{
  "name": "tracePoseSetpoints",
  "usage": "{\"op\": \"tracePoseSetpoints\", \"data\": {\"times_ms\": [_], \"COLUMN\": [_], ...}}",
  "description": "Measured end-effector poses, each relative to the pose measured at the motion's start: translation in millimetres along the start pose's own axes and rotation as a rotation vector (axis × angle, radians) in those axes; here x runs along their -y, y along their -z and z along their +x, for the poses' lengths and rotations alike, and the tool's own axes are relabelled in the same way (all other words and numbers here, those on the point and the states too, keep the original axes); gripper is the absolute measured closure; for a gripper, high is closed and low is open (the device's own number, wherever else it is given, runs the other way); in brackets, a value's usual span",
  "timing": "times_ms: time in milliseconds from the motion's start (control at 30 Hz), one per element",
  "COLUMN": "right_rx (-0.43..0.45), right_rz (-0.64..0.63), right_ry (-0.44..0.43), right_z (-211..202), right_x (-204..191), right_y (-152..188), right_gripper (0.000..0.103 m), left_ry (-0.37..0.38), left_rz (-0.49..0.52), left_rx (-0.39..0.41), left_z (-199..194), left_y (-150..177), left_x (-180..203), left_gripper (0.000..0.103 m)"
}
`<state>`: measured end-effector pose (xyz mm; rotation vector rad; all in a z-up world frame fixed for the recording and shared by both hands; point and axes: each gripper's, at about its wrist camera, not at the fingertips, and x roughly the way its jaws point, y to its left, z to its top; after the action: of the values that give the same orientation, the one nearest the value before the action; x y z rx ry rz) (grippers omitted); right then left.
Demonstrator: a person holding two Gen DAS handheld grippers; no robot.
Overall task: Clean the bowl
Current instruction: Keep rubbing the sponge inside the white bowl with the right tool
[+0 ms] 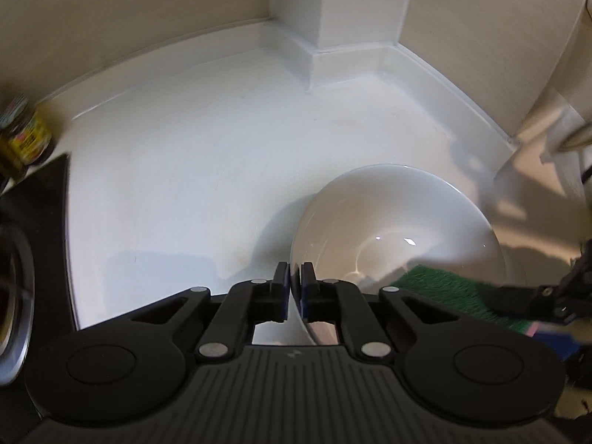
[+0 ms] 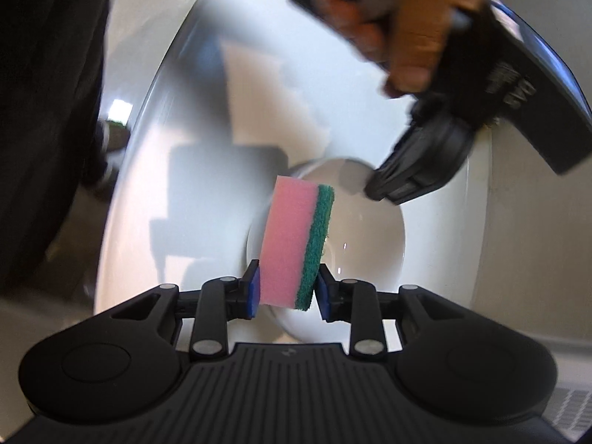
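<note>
A white bowl stands on the white counter, tilted a little. My left gripper is shut on the bowl's near-left rim, which runs between the blue pads. A pink sponge with a green scouring face is clamped in my right gripper, standing up over the bowl. In the left wrist view the sponge's green face lies over the bowl's near-right rim, with the right gripper behind it. A hand holds the left gripper at the bowl's far edge.
A jar with a yellow label stands at the far left beside a dark hob edge and a metal ring. A white column and beige walls close the back corner. Dark clothing fills the left of the right wrist view.
</note>
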<state>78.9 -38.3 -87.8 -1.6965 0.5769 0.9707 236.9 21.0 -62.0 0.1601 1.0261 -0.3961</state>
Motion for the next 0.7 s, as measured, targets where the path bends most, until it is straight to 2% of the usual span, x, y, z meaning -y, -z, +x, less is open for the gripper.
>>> {"op": "tracePoseSetpoints", "data": {"times_ms": [133,300,533,700], "right_rx": [-0.023,-0.018,-0.011,0.038], "right_rz": [0.010,0.054,0.076,0.092], "right_ry": [0.011,0.017,0.003,-0.003], "right_z": [4.7,2.6,-2.4,-15.1], "right_x": [-2.4,-4.8,-3.2,-1.7], "right_y": [2.7,4.0,0.7,4.5], "right_gripper": [0.077,0.077,0.077,0.077], "left_ry": [-0.008,-0.001,-0.033,-0.046], "left_rz": [-0.035,-0.125,-0.139,-0.055], "left_rx": [-0.005,0.009,0.008,-0.003], "left_z": [-0.1,-23.3,-19.5,-9.8], "left_y": [-1.1,21.5,33.8,20.7], "left_x": [-1.1,0.4,8.1,7.6], "left_gripper": [0.096,0.092,0.089,0.094]}}
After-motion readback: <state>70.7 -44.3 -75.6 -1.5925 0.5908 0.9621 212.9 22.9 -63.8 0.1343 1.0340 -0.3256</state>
